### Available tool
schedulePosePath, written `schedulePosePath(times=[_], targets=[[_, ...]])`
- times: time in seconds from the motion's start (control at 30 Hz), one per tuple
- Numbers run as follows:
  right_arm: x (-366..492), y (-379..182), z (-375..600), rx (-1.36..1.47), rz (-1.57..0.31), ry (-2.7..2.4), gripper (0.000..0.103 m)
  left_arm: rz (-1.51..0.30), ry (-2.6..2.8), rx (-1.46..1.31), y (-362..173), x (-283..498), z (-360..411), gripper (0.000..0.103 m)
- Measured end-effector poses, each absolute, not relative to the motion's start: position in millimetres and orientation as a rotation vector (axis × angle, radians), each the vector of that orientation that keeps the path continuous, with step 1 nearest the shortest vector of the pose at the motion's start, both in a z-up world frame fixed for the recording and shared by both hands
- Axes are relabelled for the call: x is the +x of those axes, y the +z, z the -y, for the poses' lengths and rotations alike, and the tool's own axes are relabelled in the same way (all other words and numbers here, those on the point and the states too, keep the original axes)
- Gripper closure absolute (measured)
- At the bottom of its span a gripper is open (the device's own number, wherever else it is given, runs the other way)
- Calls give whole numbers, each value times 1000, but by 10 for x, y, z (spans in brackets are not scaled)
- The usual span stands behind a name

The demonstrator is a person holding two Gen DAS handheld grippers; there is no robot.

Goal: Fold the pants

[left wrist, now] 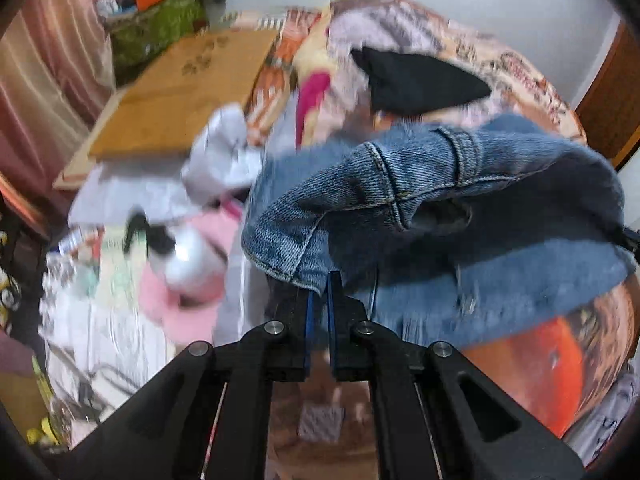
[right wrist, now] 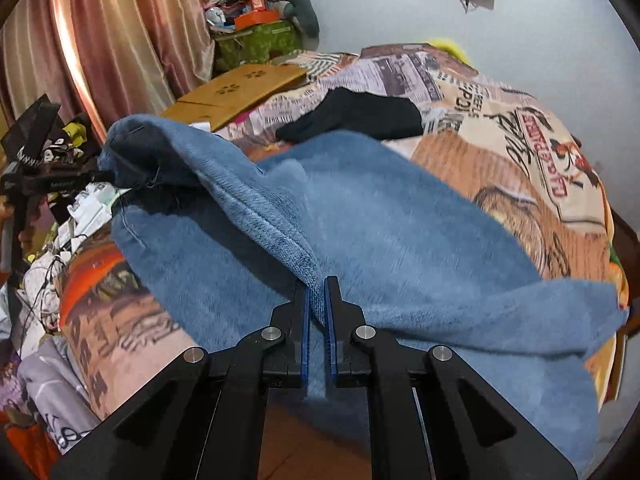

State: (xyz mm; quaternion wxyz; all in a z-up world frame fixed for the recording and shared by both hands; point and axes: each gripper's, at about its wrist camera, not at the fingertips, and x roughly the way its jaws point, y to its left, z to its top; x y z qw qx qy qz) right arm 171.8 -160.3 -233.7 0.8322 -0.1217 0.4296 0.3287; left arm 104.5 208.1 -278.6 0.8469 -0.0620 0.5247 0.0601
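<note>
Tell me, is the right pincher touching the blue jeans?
Touching. In the right wrist view, the right gripper pinches a raised fold of the jeans between its blue pads.

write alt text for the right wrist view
The right gripper is shut on a raised fold of blue jeans, which lie spread over a bed's patterned cover. Behind them lie a black garment and a wooden board.

One pair of jeans point(right wrist: 400, 248), one black cloth point(right wrist: 360, 116), one wooden board point(right wrist: 240, 92), two grippers point(left wrist: 319, 280) point(right wrist: 316, 284).
</note>
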Motion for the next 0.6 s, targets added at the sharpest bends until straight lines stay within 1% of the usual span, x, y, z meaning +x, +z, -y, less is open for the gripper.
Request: schedulePosePath(times=[0.1, 0.27, 0.33, 0.4, 0.43, 0.47, 0.5, 0.53, 0.57, 0.6], targets=[[1679, -2352, 1605, -251, -922, 685, 92, -1127, 146, -99, -2798, 929, -2038, 98], [1634, -2312, 1660, -220, -950, 684, 92, -1057, 153, -66, -2452, 815, -1990, 97], [1635, -2280, 1728, -190, -973, 692, 90, -1030, 154, -58, -2304, 850, -1972, 95], [1634, -2248, 1810, -172, -987, 674, 85, -1009, 156, -53, -2187, 931, -1936, 89], [1642, -2228, 1858, -164, -989, 667, 83, -995, 149, -58, -2118, 1005, -1895, 82], [1669, -2196, 1942, -149, -991, 657, 79, -987, 142, -62, -2088, 1057, -1875, 72], [1682, -2167, 1998, -139, -991, 645, 74, -979, 136, -65, -2050, 1130, -1836, 67], [1704, -2135, 2063, -133, -987, 632, 70, -966, 136, -64, -1997, 1238, -1777, 58], [1735, -2093, 2141, -128, -980, 615, 65, -959, 138, -64, -1977, 1290, -1749, 52], [1770, -2034, 2249, -122, -966, 587, 61, -949, 137, -65, -1940, 1383, -1709, 50]])
